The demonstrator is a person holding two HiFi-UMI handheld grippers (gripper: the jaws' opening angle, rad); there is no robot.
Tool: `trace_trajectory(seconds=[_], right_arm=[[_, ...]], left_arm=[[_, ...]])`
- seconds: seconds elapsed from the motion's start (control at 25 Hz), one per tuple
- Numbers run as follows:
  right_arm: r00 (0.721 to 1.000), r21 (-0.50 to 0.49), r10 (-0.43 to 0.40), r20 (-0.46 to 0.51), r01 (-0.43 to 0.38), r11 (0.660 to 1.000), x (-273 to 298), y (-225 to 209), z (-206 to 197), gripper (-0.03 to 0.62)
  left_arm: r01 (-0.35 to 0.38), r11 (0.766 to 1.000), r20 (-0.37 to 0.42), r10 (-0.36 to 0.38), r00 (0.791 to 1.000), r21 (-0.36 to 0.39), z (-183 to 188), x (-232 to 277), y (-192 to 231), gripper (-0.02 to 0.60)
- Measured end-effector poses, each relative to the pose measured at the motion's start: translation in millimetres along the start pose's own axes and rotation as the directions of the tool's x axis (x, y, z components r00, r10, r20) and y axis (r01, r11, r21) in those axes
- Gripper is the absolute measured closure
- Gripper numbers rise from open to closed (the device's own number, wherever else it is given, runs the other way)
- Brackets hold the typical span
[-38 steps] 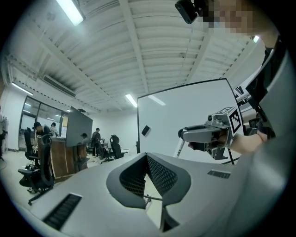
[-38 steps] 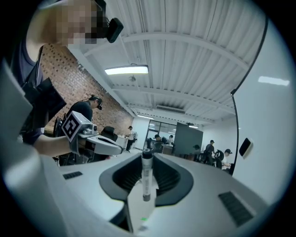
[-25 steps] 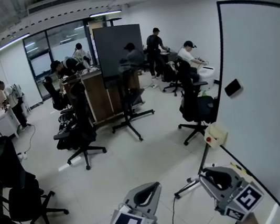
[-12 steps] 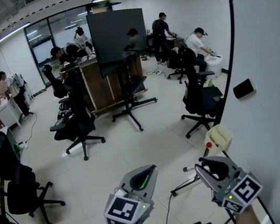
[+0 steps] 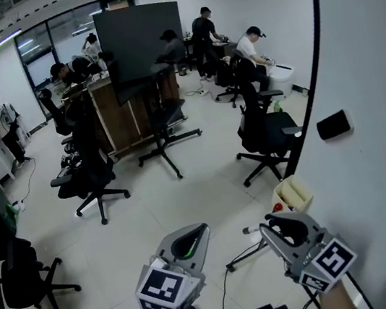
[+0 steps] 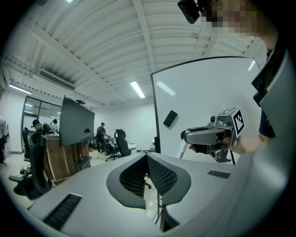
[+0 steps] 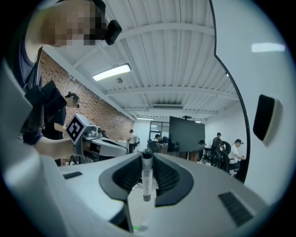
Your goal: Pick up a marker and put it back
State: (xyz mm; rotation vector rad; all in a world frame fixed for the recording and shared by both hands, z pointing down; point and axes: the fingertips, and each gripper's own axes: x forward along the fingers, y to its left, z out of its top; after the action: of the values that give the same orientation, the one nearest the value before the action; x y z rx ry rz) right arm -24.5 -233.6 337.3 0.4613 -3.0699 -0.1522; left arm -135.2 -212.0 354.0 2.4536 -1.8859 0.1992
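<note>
White along its barrel and dark at the cap, the marker (image 7: pixel 147 178) stands upright between the jaws of the right tongs (image 5: pixel 287 224). They are clamped on it about mid-length, so both ends stick out past the ribbed pads. The left tongs (image 6: pixel 147 156) are closed together on nothing and held just beside the right ones, both low in front of the person and above the pale tiled floor (image 5: pixel 172 205). The whiteboard (image 5: pixel 384 155) rises at the right with a black eraser (image 5: pixel 333 124) stuck to it, and a small beige tray (image 5: pixel 293 194) sits at its lower edge just ahead of the right tongs. That tray looks like the marker's home, though its contents are too small to read beyond a spot of red. The main risk is probably the grip itself. A smooth round barrel pinched at one narrow band could swivel or slide if it is bumped or if the jaws ease early, and there is no desk underneath, so a dropped marker would land on the floor and could roll off among the office chairs. A second risk is the approach, since the protruding ends could catch the tray's rim or the board's frame and lever the marker out of line. Letting go before the marker rests in the tray would have the same result.
</note>
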Motion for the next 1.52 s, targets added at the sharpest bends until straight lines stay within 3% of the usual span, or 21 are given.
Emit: trace_trajectory(seconds=[0.2, 0.36, 0.52, 0.76, 0.96, 1.12, 1.28, 1.52], right_arm=[[0.991, -0.018, -0.129, -0.033, 0.129, 0.992, 10, -31, -8, 0.503], [0.968, -0.054, -0.239, -0.07, 0.236, 0.97, 40, -46, -6, 0.503], [0.925, -0.066, -0.362, -0.113, 0.356, 0.932, 66, -63, -3, 0.503], [0.856, -0.082, -0.503, -0.118, 0.496, 0.864, 83, -79, -3, 0.503], [0.781, -0.117, -0.611, -0.133, 0.6, 0.792, 63, -103, -4, 0.503], [0.728, -0.126, -0.673, -0.13, 0.661, 0.74, 41, -125, -2, 0.503], [0.68, -0.13, -0.719, -0.145, 0.707, 0.695, 12, -155, -10, 0.503], [0.64, -0.115, -0.748, -0.178, 0.741, 0.661, -15, -205, -38, 0.503]], left_arm=[[0.121, 0.993, 0.021, -0.121, 0.992, 0.009, 1, 41, 16, 0.583], [0.239, 0.971, 0.041, -0.239, 0.97, 0.019, 7, 71, 45, 0.583], [0.376, 0.925, 0.03, -0.378, 0.925, 0.054, 15, 102, 62, 0.583], [0.51, 0.858, 0.046, -0.512, 0.858, 0.053, 12, 137, 80, 0.583], [0.613, 0.787, 0.034, -0.616, 0.787, 0.064, 9, 165, 55, 0.583], [0.655, 0.752, 0.032, -0.658, 0.752, 0.077, 14, 188, 39, 0.583], [0.67, 0.738, 0.028, -0.673, 0.739, 0.08, 19, 215, 18, 0.583], [0.673, 0.736, 0.011, -0.675, 0.738, 0.076, 17, 256, -1, 0.583]])
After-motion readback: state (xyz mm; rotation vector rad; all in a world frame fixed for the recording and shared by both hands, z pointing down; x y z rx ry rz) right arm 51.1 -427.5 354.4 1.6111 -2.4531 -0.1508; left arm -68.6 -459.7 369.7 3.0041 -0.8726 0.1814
